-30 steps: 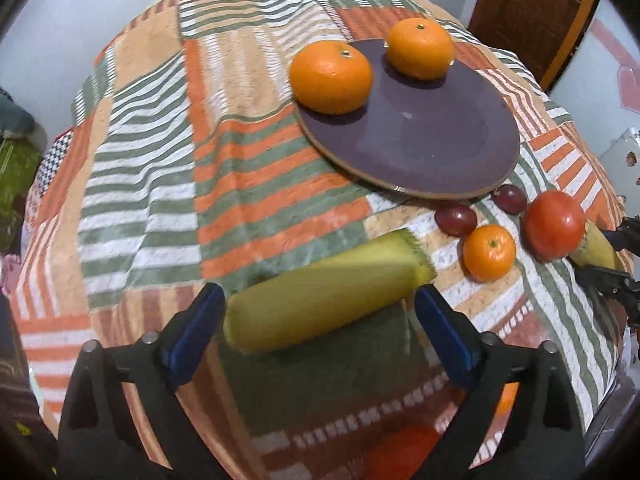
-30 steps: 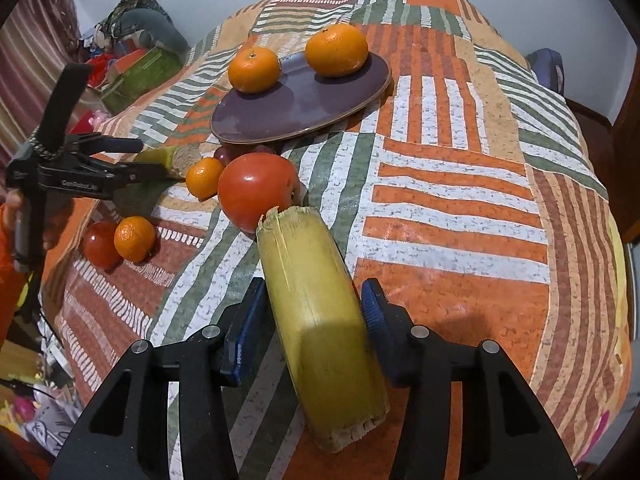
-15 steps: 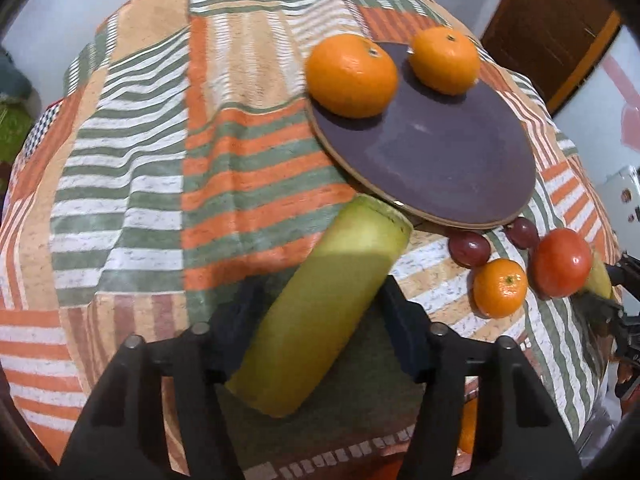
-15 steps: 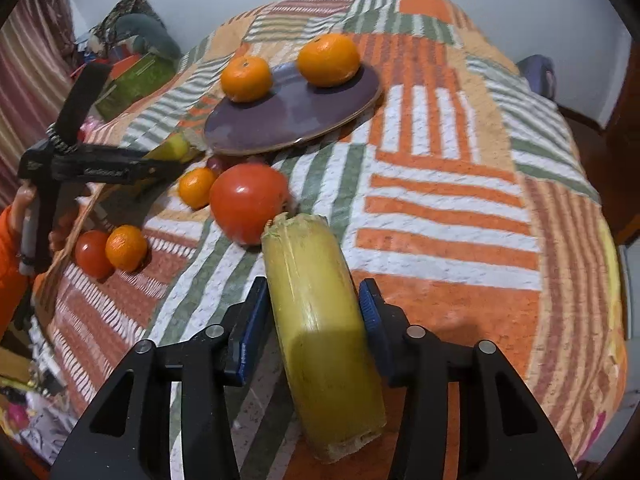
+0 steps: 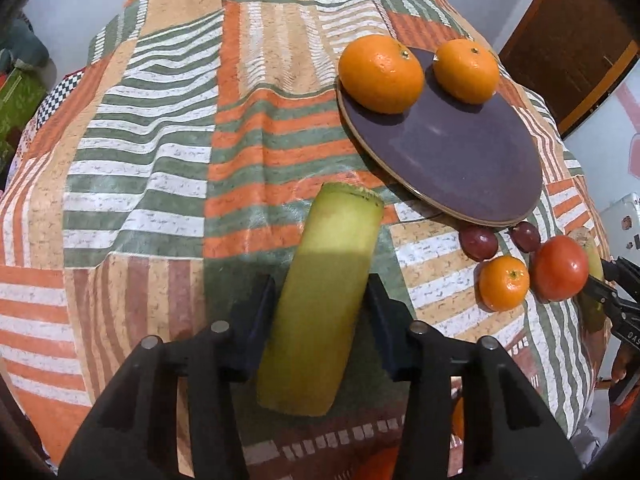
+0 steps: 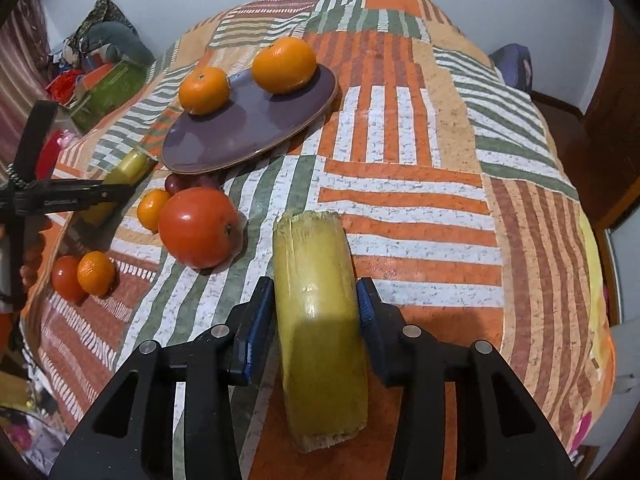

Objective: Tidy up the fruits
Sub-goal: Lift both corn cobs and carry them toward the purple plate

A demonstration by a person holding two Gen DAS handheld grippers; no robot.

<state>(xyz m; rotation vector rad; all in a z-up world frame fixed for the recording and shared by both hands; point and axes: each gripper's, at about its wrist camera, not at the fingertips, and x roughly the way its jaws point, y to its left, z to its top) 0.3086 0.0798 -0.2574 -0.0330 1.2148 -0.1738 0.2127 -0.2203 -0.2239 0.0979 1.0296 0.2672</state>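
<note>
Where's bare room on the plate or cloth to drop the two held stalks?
Plate: its near half, below the two oranges, is bare. Cloth right of the plate is open too. Crowded: the gap by the plate's near rim, with tomato, small orange and grapes.

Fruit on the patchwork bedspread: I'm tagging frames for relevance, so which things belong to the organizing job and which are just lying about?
Job:
- left gripper and right gripper, each clamped on a yellow-green cut cane piece
- round purple plate with two oranges
- red tomato, small mandarin, dark grapes

Lying about:
- clutter beside the bed
- wooden door
</note>
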